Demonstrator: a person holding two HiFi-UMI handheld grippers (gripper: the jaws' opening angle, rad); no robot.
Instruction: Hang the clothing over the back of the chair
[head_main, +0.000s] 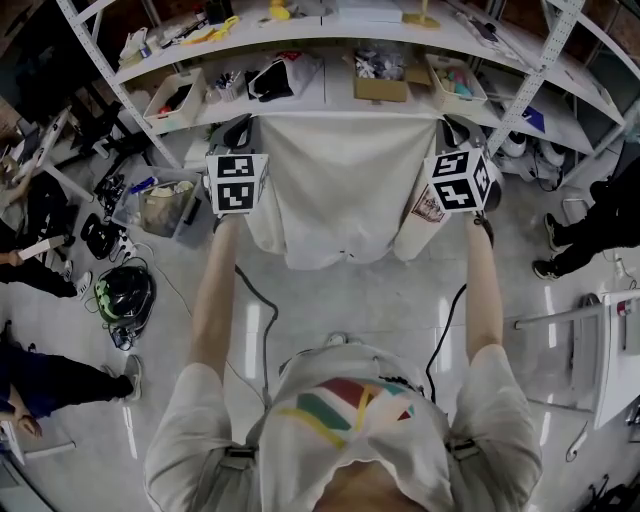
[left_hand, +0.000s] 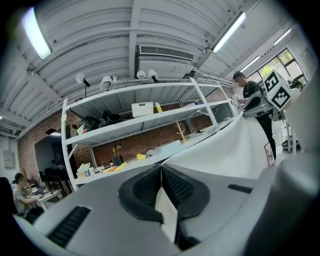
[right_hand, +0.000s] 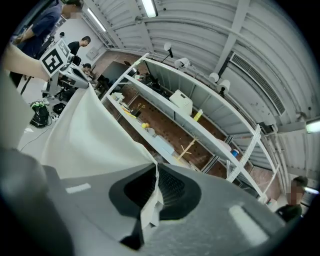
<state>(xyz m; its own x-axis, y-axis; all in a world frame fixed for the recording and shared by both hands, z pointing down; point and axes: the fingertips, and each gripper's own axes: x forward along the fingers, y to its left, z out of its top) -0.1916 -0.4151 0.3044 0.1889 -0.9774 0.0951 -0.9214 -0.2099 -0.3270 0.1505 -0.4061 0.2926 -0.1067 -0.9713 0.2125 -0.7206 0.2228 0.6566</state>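
While it hangs spread before the shelving (head_main: 330, 85), the white garment (head_main: 345, 190) stretches between both tools. The left gripper (left_hand: 161, 172) pinches one upper corner and the right gripper (right_hand: 156, 175) the other, each pair of jaws closed tight on a fold of cloth.

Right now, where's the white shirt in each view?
Head view: white shirt centre, stretched flat.
Left gripper view: shirt from bottom centre up to the right.
Right gripper view: shirt from bottom centre up to the left.
Shared landmark: shelving rack behind it.
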